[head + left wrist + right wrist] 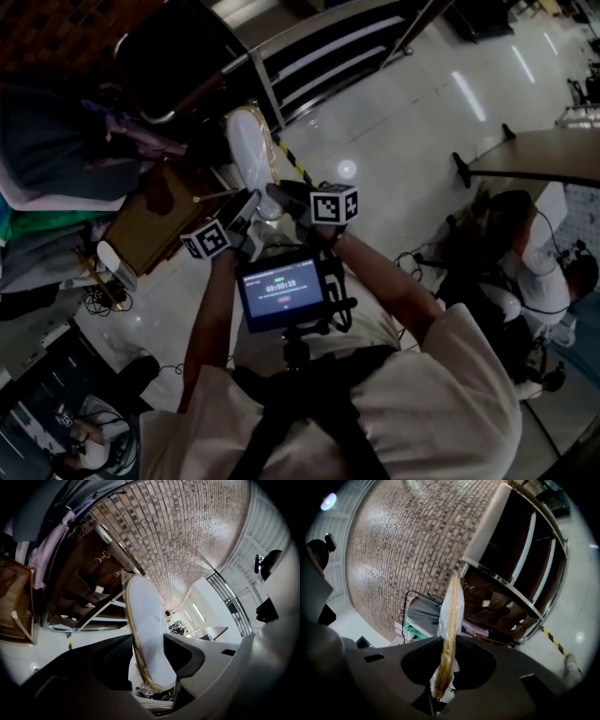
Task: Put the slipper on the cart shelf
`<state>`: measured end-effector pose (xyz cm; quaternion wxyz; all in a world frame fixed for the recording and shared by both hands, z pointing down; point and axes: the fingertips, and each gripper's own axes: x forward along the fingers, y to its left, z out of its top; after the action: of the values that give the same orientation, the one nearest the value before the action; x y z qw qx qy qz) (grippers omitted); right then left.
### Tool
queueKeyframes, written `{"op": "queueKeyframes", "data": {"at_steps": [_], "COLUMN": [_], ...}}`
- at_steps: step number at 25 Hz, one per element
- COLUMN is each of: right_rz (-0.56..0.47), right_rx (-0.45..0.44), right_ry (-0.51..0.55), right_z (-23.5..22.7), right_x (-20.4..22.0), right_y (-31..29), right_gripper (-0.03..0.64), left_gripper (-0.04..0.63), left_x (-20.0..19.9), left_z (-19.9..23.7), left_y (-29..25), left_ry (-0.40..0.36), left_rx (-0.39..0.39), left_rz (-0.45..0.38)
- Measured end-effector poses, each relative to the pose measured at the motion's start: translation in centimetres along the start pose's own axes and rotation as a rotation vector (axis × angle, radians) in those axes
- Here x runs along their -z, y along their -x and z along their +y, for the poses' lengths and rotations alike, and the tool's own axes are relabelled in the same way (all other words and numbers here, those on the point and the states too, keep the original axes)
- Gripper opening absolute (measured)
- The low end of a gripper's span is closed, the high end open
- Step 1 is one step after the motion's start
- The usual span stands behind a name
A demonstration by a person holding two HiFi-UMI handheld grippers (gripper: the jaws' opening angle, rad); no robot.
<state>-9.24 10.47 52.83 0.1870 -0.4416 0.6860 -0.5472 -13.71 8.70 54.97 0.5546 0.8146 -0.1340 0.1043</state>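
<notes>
Holding the wrapped slipper (145, 620) up near the cart (520, 573), my left gripper (149, 653) clamped on its sole and my right gripper (445, 656) pinched on its edge, I think it is light, bendy and slippery, so grab the flat sole firmly.

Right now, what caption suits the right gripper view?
Right gripper pinches a plastic-wrapped slipper edge-on, with the cart and brick wall beyond.
</notes>
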Motion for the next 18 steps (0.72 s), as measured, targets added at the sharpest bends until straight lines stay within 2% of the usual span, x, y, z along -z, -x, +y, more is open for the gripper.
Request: {"op": "queueKeyframes", "data": {"at_steps": [5,9,13,18], "right_rz": [-0.002,-0.024,-0.036,-0.039], "right_rx": [0.009,0.025,0.054,0.079], "right_ry": [0.06,0.057,0.055,0.079], "right_z": [-1.7,-4.7,-5.8,-7.2], "right_x": [-4.6,-9.2,-11.4,-13.5], "right_y": [5.6,8.5,9.9,11.7], "right_gripper": [0.081,0.08,0.08,0.078], "left_gripper": [0.197,0.202,0.202,0.202], "left_x": [1.0,0.2,-1.1,-2.1], "left_z": [-4.2,-5.8,-6.1,-5.9], "left_y": [-6.0,-10.9,-11.5,-10.5], "left_ry": [-0.062,-0.097,-0.15,-0.143], "left_rx": [0.016,0.01,-0.047,-0.091], "left_rz": [0.032,0.022,0.003,-0.038]}}
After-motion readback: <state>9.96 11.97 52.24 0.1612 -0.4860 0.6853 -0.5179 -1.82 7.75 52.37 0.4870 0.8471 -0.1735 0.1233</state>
